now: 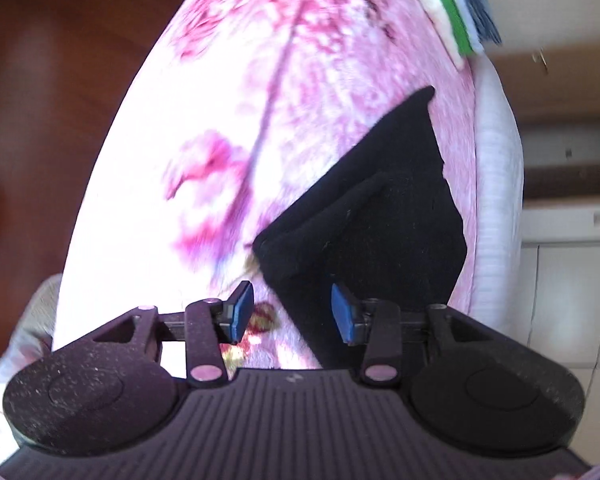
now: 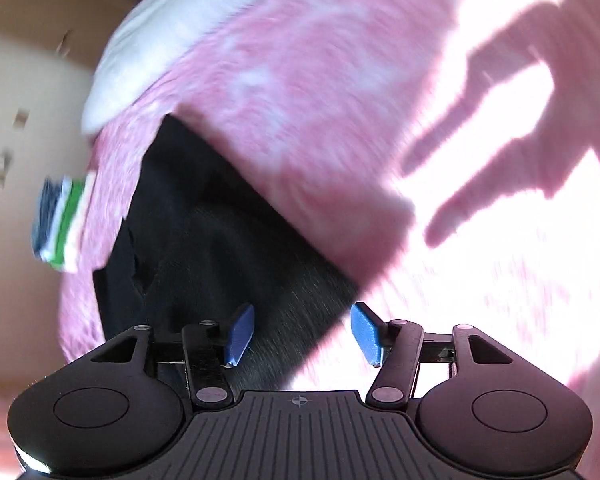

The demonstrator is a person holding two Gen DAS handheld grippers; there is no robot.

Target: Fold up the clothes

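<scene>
While both the left gripper (image 1: 292,312) and right gripper (image 2: 302,334) hang parted and empty, a black garment (image 1: 380,216) (loosely folded) lies near the pink floral bedspread's (image 1: 228,100) right edge.

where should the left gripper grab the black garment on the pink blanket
Grip the black garment at its near-left corner, where the edges meet in a point on the pink blanket. It lies flat, so bring the open left gripper in low from the blanket side and slide one finger under that edge.
</scene>
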